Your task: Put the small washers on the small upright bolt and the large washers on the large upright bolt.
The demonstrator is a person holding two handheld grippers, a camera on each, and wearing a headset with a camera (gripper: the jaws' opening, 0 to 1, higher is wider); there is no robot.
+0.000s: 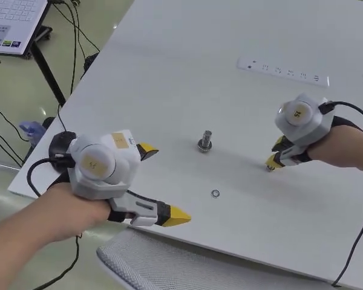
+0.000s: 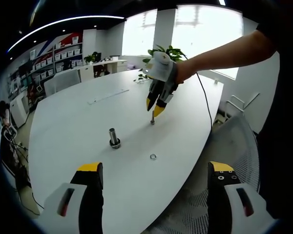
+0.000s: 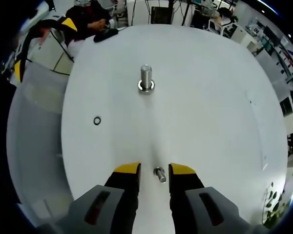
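Observation:
The large upright bolt [image 1: 205, 141] [image 2: 114, 138] [image 3: 146, 78] stands mid-table with a washer ring at its base. A loose small washer [image 1: 215, 193] [image 2: 153, 156] [image 3: 96, 120] lies flat on the white table [image 1: 169, 72], nearer the front edge. My right gripper [image 1: 274, 153] [image 3: 154, 170] hangs tips-down over the small upright bolt [image 1: 270, 168] [image 2: 152, 118] [image 3: 159, 174]; its jaws stand slightly apart with the bolt in the gap, not pinched. My left gripper [image 1: 163, 183] [image 2: 155, 168] is wide open near the front left edge, holding nothing.
A white power strip [image 1: 284, 70] lies at the back right of the table. An open laptop [image 1: 12, 24] sits on a stand beyond the left edge, with cables on the floor. A grey mesh chair [image 1: 145, 266] is tucked under the front edge.

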